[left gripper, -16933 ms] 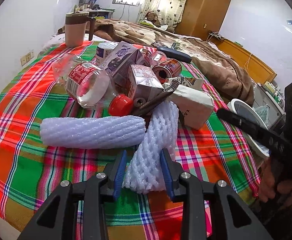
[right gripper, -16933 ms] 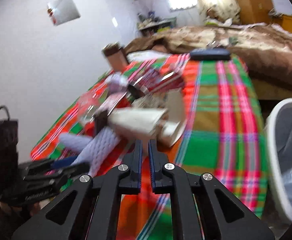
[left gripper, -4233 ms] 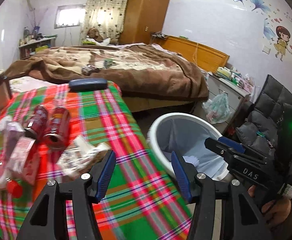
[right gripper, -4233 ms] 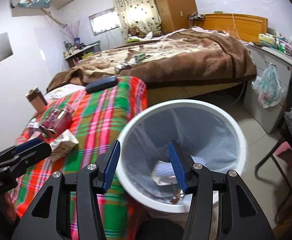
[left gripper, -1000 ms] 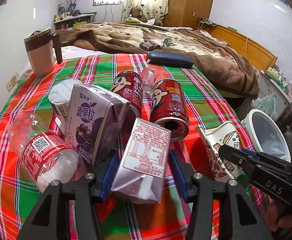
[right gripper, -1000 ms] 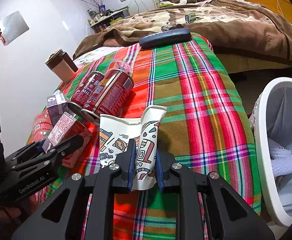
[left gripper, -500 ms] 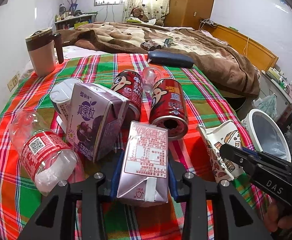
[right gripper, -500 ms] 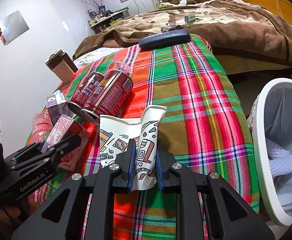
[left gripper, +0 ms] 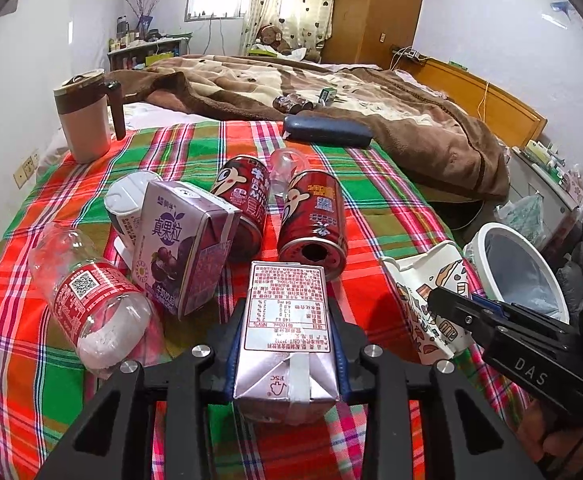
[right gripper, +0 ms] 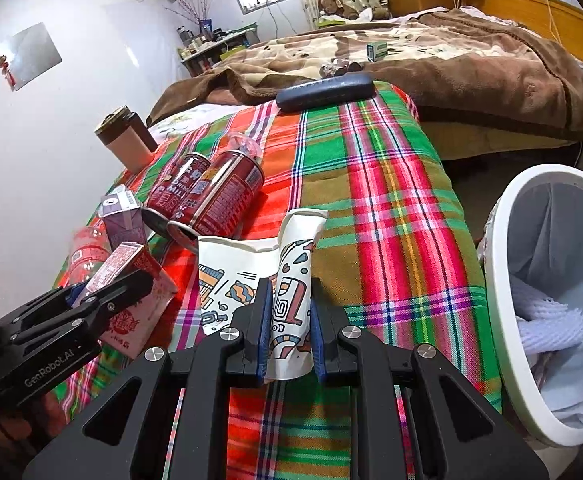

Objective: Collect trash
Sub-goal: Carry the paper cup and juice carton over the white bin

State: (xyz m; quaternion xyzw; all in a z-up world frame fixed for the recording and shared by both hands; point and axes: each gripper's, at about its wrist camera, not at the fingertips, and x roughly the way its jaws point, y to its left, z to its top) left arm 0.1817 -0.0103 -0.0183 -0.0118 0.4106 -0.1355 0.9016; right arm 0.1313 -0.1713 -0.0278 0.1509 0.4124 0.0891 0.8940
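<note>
Plaid-covered bed [left gripper: 371, 184]: trash heaped at its near end. White bin [right gripper: 503, 320]: beside bed's right edge. Left gripper [left gripper: 287, 340]: clamped on pink carton [left gripper: 287, 320]. Right gripper [right gripper: 290, 320]: pinching flattened paper cup [right gripper: 291, 280].

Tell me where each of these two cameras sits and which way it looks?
Left wrist: on the left gripper, looking down its fingers at the pink drink carton it clamps; the other gripper and a hand show at right.
Right wrist: on the right gripper, looking at the flattened printed paper cup it pinches; the other gripper shows at left.
Both share the plaid cloth, two red cans and white bin.
</note>
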